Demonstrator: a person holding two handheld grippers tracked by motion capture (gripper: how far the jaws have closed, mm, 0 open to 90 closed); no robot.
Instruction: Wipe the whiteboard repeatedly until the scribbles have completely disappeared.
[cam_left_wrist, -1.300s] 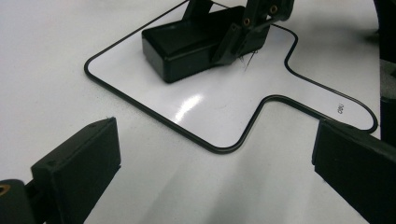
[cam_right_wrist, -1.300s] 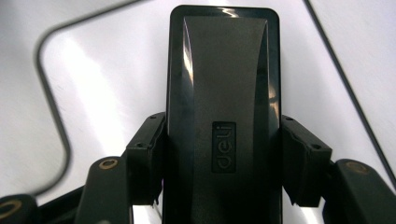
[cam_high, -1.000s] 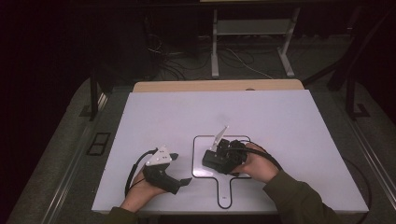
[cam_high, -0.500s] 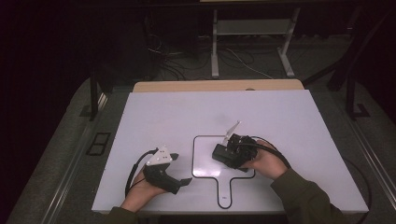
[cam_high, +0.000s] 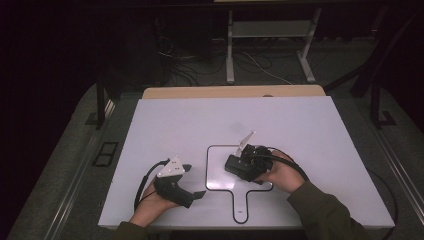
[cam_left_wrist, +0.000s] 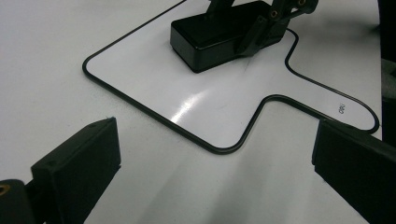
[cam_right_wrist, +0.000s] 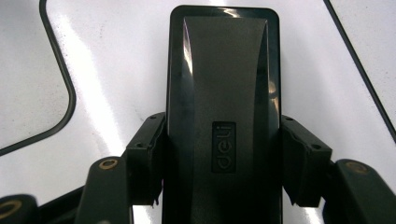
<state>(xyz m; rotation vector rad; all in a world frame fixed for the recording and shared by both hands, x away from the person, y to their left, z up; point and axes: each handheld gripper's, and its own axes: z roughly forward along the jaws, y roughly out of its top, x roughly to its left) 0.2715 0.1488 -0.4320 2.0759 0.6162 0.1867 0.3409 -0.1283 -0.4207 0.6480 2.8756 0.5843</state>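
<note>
High view: right gripper (cam_high: 239, 166) clamps a black box (cam_high: 236, 167) inside the outline (cam_high: 207, 165) on the white counter (cam_high: 300, 130).
Right gripper view has the fingers (cam_right_wrist: 145, 154) pressed against both long sides of the box (cam_right_wrist: 223, 107), whose dark lid carries a small raised logo; the box lies flat on the glossy patch ringed by the black line (cam_right_wrist: 70, 93). From above, the right hand (cam_high: 285, 172) comes in from the lower right, and the box sits in the square part of the outline, toward its right edge. Left gripper (cam_high: 197, 192) rests on the counter just left of the outline, well apart from the box; in the left gripper view its fingers (cam_left_wrist: 79, 158) stand wide with bare counter between them, aimed toward the box (cam_left_wrist: 210, 37).
</note>
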